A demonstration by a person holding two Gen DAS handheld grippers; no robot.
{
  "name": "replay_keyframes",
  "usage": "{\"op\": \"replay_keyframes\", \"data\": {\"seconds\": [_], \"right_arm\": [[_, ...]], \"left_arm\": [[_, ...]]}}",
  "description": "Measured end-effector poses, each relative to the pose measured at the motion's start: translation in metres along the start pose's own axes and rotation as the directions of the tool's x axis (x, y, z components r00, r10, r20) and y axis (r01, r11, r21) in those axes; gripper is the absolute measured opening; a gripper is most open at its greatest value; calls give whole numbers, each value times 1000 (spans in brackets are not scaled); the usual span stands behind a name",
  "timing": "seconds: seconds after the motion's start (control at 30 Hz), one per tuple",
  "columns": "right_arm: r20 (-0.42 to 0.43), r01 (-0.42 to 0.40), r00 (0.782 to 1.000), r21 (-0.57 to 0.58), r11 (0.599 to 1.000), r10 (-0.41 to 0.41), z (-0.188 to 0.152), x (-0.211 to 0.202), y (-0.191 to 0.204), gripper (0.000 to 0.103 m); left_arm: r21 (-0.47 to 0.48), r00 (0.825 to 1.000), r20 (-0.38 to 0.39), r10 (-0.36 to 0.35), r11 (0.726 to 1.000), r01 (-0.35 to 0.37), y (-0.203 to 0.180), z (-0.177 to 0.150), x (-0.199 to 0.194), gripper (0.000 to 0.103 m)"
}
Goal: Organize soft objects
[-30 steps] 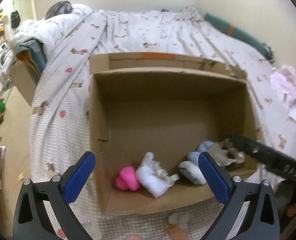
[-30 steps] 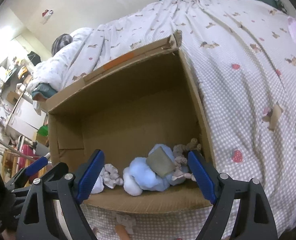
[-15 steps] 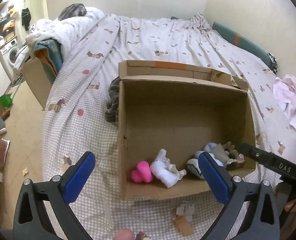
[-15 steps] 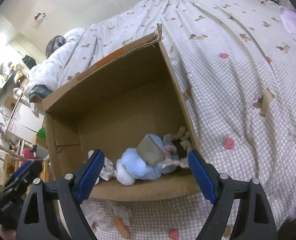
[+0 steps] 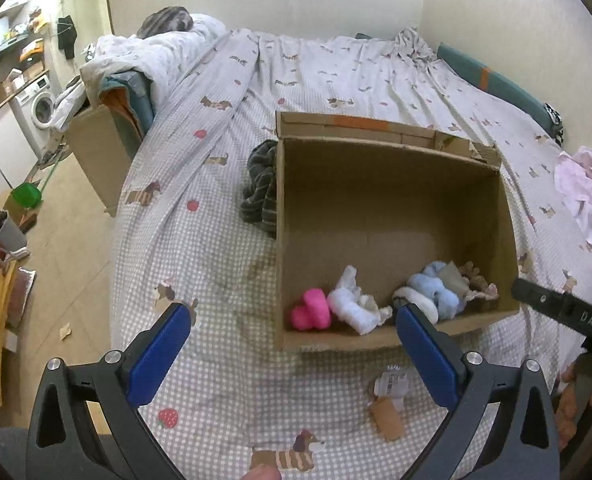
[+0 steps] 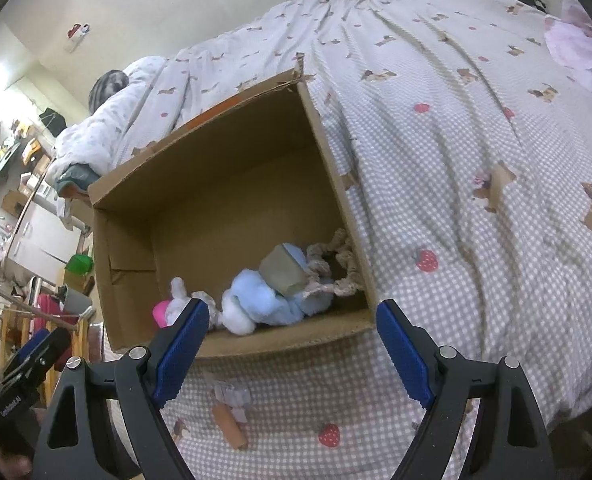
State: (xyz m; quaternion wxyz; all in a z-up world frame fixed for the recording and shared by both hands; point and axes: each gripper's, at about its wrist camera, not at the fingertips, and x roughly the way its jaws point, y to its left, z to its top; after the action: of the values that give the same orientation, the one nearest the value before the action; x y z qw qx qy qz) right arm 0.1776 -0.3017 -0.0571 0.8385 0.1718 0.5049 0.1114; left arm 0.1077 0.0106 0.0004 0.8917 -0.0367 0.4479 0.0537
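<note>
An open cardboard box [image 5: 392, 200] [image 6: 232, 184] stands on the bed. Along its near wall lie a pink soft toy [image 5: 310, 314] [image 6: 159, 314], a white plush [image 5: 354, 308], a light blue plush [image 5: 436, 294] [image 6: 264, 300] and a beige knotted rope toy [image 5: 476, 280] [image 6: 336, 268]. A dark striped cloth [image 5: 261, 184] lies on the bed against the box's left outer side. My left gripper [image 5: 292, 354] is open and empty, in front of the box. My right gripper [image 6: 292, 350] is open and empty, near the box's front wall.
A small brown-and-white tagged item [image 5: 388, 404] [image 6: 230, 416] lies on the bedsheet in front of the box. A pale pink cloth [image 5: 588, 196] [image 6: 580, 48] lies at the bed's far right. The bed's left edge drops to the floor with furniture and a second cardboard box [image 5: 100, 156].
Both grippers have drawn back and up from the box, so it looks smaller and farther. The striped cloth left of the box has come into view. The toys have not moved.
</note>
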Motion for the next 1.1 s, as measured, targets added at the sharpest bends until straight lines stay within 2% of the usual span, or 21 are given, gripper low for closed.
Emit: {"op": "replay_keyframes", "data": {"seconds": [0.27, 0.4, 0.57, 0.8, 0.97, 1.1], "right_arm": [[-32, 2, 999, 28, 1000, -1, -18, -5, -5, 91], [-54, 1, 999, 5, 1000, -1, -32, -5, -1, 91], [-100, -1, 995, -22, 1000, -1, -46, 0, 2, 91], [-153, -35, 988, -11, 999, 33, -46, 12, 3, 91], [-242, -69, 968, -9, 998, 64, -51, 35, 8, 91], [-362, -88, 930, -55, 995, 62, -64, 64, 27, 91]], "left_arm": [[-12, 999, -51, -12, 1000, 12, 1, -25, 1, 103], [-22, 997, -81, -19, 1000, 18, 1, -36, 4, 103], [-34, 995, -95, -23, 999, 20, 3, -39, 9, 103], [-59, 994, -113, -4, 998, -2, 10, -36, 19, 103], [-106, 990, -140, -27, 994, 13, 20, -36, 25, 103], [-117, 988, -155, -18, 993, 0, 28, -37, 31, 103]]}}
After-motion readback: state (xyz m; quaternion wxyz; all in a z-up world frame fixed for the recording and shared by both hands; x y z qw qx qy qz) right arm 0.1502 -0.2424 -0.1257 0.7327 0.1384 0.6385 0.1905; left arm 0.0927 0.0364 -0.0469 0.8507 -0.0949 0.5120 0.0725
